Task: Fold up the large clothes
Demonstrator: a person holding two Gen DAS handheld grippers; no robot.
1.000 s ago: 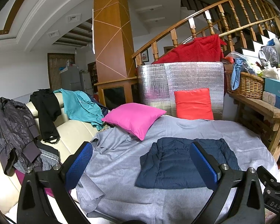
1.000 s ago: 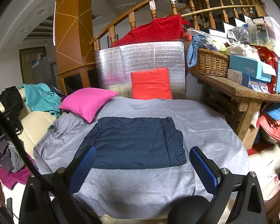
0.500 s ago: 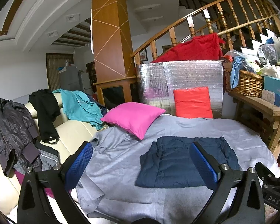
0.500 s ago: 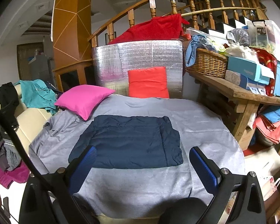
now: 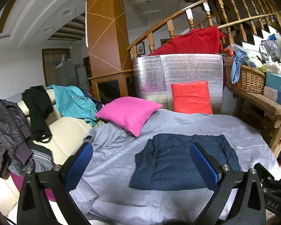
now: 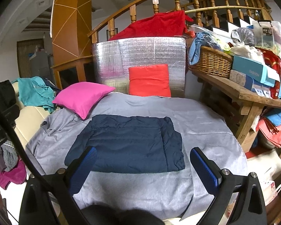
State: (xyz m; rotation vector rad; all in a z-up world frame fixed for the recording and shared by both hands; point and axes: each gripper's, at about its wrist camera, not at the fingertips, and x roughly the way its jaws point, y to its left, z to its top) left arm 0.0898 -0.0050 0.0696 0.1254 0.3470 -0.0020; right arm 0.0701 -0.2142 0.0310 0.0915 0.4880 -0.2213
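Observation:
A navy padded jacket (image 5: 179, 161) lies folded into a flat rectangle on the grey cloth-covered table (image 5: 114, 161); it also shows in the right wrist view (image 6: 129, 142). My left gripper (image 5: 141, 161) is open and empty, held above the table's near edge, left of the jacket's middle. My right gripper (image 6: 143, 166) is open and empty, above the jacket's near edge. Neither touches the jacket.
A pink pillow (image 5: 128, 113) and an orange-red cushion (image 5: 191, 97) sit at the table's back, before a silver foil panel (image 6: 140, 60). A cream sofa (image 5: 65, 127) at left holds several garments. A wooden bench (image 6: 243, 91) with a wicker basket (image 6: 209, 61) and boxes stands right.
Both grippers have drifted slightly, the right a little forward toward the jacket. The jacket has not moved and both grippers stay open.

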